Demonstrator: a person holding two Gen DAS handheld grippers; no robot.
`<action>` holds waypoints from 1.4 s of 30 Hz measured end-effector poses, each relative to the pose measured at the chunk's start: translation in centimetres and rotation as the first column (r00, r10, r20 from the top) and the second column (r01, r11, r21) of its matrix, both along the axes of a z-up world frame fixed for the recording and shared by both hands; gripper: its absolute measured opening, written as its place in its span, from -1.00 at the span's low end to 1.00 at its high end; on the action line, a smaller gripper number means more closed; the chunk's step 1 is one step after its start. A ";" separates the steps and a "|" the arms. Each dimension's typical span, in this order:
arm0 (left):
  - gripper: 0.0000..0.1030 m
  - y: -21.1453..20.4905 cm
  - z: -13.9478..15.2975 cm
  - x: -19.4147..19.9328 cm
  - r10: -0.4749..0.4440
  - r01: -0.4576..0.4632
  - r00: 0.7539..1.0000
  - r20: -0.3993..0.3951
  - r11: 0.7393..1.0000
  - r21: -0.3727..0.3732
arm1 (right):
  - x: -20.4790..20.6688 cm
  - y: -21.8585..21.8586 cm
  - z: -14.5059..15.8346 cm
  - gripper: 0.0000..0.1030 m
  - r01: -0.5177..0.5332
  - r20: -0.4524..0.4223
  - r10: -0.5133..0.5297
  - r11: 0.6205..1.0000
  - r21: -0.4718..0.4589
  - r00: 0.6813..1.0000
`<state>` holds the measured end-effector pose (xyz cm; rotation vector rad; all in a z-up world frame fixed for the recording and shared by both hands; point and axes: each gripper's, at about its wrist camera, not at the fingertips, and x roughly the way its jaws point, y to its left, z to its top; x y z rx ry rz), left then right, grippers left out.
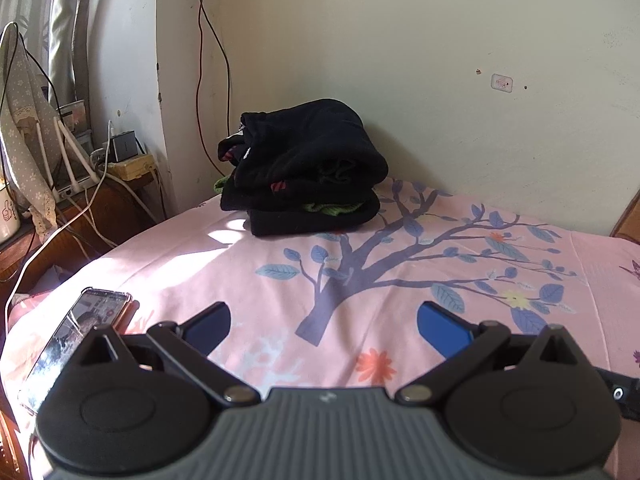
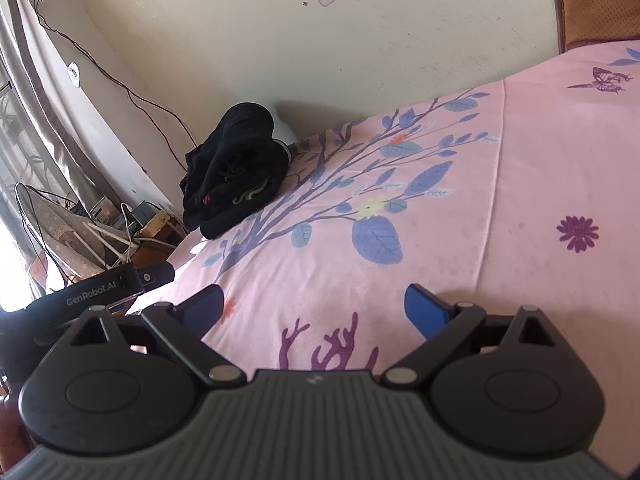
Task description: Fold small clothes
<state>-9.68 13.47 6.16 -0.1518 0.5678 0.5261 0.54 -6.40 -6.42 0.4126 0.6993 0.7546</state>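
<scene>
Centrally in the left wrist view, the left gripper point(image 1: 324, 326) hovers low over the pink floral bedsheet point(image 1: 248, 280), its blue fingers point(image 1: 442, 326) spread wide with nothing between them. At 9 o'clock from the gripper, a smartphone point(image 1: 76, 332) lies on the sheet near the bed's edge, screen lit. At 12 o'clock, well apart from the fingers, a stack of folded dark clothes point(image 1: 308, 172) sits at the far side of the bed beside the wall point(image 1: 440, 60); green and red trim shows between the layers. At 10 o'clock, a white router point(image 1: 72, 168) and a power strip point(image 1: 132, 166) rest on a wooden side table.

The right gripper point(image 2: 314, 310) is likewise wide open and empty above the bedsheet point(image 2: 520, 160). At 11 o'clock from it lies the same stack of dark clothes point(image 2: 236, 172), against the wall point(image 2: 400, 40). At 9 o'clock, part of the left gripper's black body point(image 2: 104, 288) shows.
</scene>
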 end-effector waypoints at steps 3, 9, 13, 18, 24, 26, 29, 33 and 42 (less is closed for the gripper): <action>1.00 0.3 0.1 -0.3 0.012 -0.012 1.000 0.011 1.000 -0.014 | 0.0 0.0 0.0 0.91 -0.003 0.004 0.003 1.000 -0.003 1.000; 1.00 0.2 0.6 -0.5 0.087 -0.087 0.996 -0.004 0.994 0.073 | -0.2 0.3 0.2 0.91 -0.021 0.025 0.022 1.000 -0.021 0.999; 1.00 0.5 0.8 -0.6 0.101 -0.100 0.995 -0.004 0.993 0.066 | -0.3 0.5 0.3 0.91 -0.031 0.038 0.032 0.999 -0.031 0.999; 1.00 0.6 1.0 -0.8 0.127 -0.126 0.992 -0.006 0.989 0.080 | -0.4 0.6 0.3 0.91 -0.034 0.044 0.036 0.999 -0.036 0.998; 1.00 0.9 1.1 -0.8 0.118 -0.117 0.993 -0.016 0.991 0.062 | -0.4 0.6 0.3 0.91 -0.037 0.049 0.039 0.999 -0.038 0.998; 1.00 0.8 1.0 -0.7 0.112 -0.111 0.994 -0.018 0.992 0.061 | -0.4 0.6 0.3 0.91 -0.036 0.048 0.038 0.999 -0.038 0.998; 1.00 0.7 0.8 -0.7 0.102 -0.100 0.994 -0.025 0.993 0.063 | -0.3 0.6 0.3 0.91 -0.034 0.046 0.036 0.999 -0.036 0.998; 1.00 0.5 0.7 -0.7 0.077 -0.075 0.997 -0.031 0.995 0.061 | -0.4 0.5 0.3 0.91 -0.031 0.044 0.033 0.999 -0.034 0.998; 1.00 0.9 0.8 -0.5 0.074 -0.072 0.996 -0.039 0.997 0.042 | -0.4 0.5 0.3 0.91 -0.033 0.045 0.034 0.999 -0.034 0.998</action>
